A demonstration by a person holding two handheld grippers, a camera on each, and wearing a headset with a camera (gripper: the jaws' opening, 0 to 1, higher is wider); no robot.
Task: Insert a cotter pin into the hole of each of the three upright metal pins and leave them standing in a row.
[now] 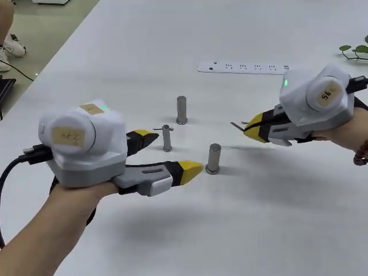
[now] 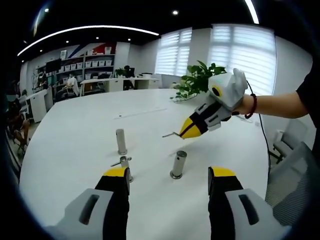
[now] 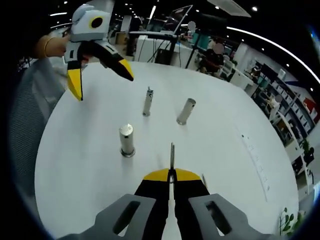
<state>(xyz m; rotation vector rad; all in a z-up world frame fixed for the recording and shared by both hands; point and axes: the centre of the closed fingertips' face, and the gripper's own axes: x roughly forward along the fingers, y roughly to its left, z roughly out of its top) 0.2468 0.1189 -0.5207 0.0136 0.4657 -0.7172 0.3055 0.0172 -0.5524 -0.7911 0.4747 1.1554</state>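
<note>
so the left gripper [image 1: 167, 154] sits over the near left part of the bench [image 1: 276, 218], jaws wide apart, nothing in them; the middle pin [image 1: 167, 140] stands just off its farther tip with a cotter pin [image 1: 156, 129] crossways through its top; far pin [image 1: 181, 109] behind it, near pin [image 1: 214, 158] to its right, both upright; right gripper [image 1: 248, 131], toward the right edge, is pinched tight on a second cotter pin [image 1: 237, 125]; power strip [image 1: 241, 68] lies by the far edge

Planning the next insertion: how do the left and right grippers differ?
The left gripper is wide open; the right gripper is shut. The left gripper is empty; the right gripper holds a cotter pin. Both point toward the three metal pins.
</note>
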